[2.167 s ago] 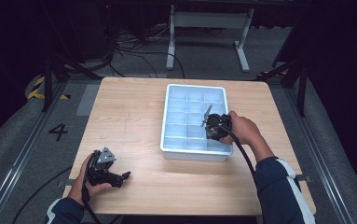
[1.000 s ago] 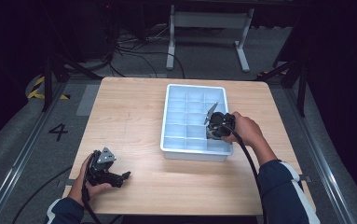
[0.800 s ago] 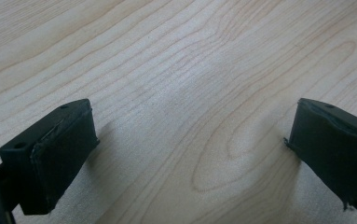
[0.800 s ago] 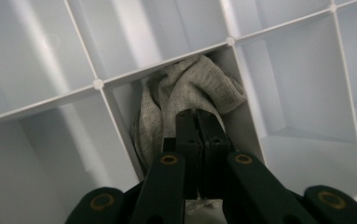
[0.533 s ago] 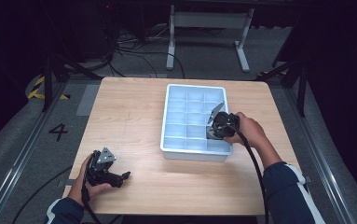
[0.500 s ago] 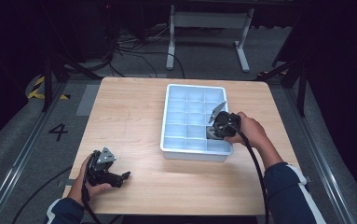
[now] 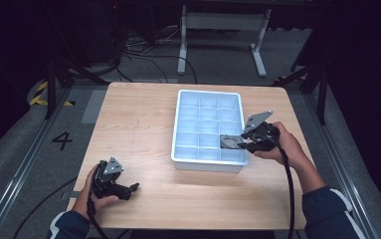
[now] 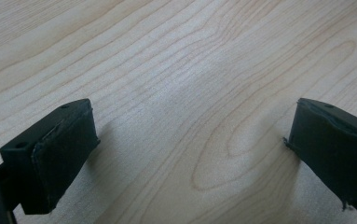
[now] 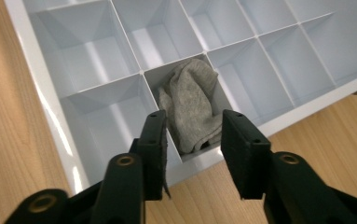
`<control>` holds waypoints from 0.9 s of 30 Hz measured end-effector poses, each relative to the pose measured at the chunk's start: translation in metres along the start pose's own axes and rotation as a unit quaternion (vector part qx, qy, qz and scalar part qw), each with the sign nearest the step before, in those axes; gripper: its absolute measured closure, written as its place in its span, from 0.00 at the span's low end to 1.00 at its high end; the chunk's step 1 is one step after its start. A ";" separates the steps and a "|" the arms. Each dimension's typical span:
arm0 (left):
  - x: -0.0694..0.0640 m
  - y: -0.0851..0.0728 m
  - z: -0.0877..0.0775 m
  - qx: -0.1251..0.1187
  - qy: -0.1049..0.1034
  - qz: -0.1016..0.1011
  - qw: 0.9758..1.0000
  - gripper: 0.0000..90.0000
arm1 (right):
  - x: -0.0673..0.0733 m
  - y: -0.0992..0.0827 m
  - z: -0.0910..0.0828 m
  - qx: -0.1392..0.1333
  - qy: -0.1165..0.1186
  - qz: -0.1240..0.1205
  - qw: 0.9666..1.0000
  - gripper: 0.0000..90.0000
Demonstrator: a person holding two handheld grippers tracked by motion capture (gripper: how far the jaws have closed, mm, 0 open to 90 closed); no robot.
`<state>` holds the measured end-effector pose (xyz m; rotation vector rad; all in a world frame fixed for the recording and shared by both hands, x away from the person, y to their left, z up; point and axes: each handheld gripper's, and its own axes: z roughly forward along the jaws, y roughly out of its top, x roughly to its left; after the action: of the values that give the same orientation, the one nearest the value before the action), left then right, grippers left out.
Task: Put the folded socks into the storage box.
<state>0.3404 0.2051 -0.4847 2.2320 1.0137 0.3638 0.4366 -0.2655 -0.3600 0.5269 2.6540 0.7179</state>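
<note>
While the left gripper rests low on the table at about seven o'clock in the high view, held in the person's left hand, its jaws stand wide apart over bare wood, with nothing between them in the left gripper view. Toward the centre and slightly to three o'clock sits the tray, a white plastic box split by thin walls into rows of small square cells, its long side running from six to twelve o'clock. A grey cloth lies crumpled in one cell at the tray's edge nearest the right gripper; it is soft, knitted-looking, folded over itself and bunched against the cell's walls. In the high view that cell is at the tray's right side, in the second row from the near edge, and the cloth shows there as a dark grey patch, partly covered by the gripper. The right gripper, held by the right hand at about four o'clock, has its jaws spread on either side of that cell, just above it and apart from the cloth. Its left jaw hides part of a cell wall. Whether the cloth is a sock or a rag cannot be told.
</note>
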 end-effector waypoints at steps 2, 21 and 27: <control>0.000 0.000 0.000 0.000 0.000 0.000 1.000 0.01 | 0.002 -0.006 -0.007 -0.010 -0.008 0.003 1.000 0.63; 0.000 0.000 0.000 0.002 0.000 0.001 1.000 0.01 | 0.021 -0.049 -0.033 -0.047 -0.047 0.013 0.998 0.49; 0.000 0.000 0.000 0.001 0.000 0.000 1.000 0.01 | 0.024 -0.067 -0.035 -0.047 -0.063 0.022 0.997 0.47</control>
<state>0.3405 0.2052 -0.4845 2.2352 1.0136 0.3625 0.3836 -0.3230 -0.3728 0.5864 2.4853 0.7907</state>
